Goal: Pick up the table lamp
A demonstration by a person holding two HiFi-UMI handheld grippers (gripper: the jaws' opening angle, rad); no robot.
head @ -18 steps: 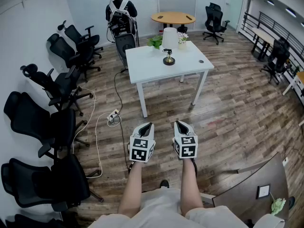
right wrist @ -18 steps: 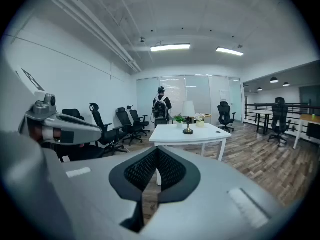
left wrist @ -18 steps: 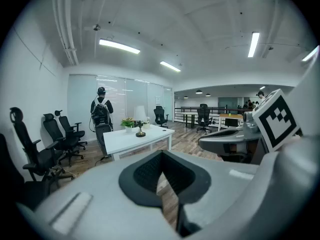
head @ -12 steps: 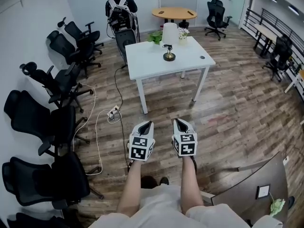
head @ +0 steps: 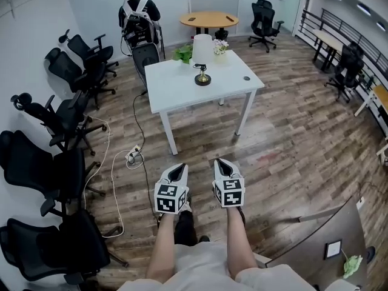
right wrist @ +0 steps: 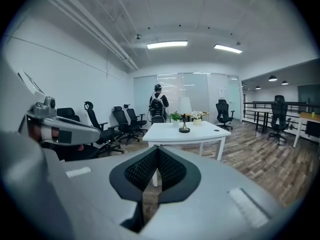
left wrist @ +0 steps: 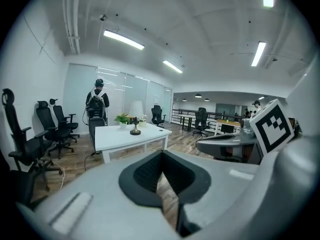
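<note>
The table lamp [head: 202, 52], with a white shade and a dark brass base, stands on the white table [head: 227, 83] far ahead of me. It also shows in the left gripper view as a small lamp [left wrist: 135, 115] and in the right gripper view as a lamp [right wrist: 184, 111] on the same table [right wrist: 200, 133]. My left gripper [head: 177, 172] and right gripper [head: 222, 165] are held side by side over the wooden floor, well short of the table. Both are shut with nothing between the jaws, as the left gripper [left wrist: 161, 157] and right gripper [right wrist: 157, 149] views confirm.
Black office chairs [head: 66, 111] line the left wall. A cable and power strip [head: 131, 156] lie on the floor left of the table. A person with a backpack [head: 138, 18] stands behind it, near two potted plants [head: 183, 53]. A dark desk [head: 321, 235] is at my right.
The table and lamp have shifted left in the head view as the person walks. Both grippers stay shut and side by side, now slightly lower in the picture.
</note>
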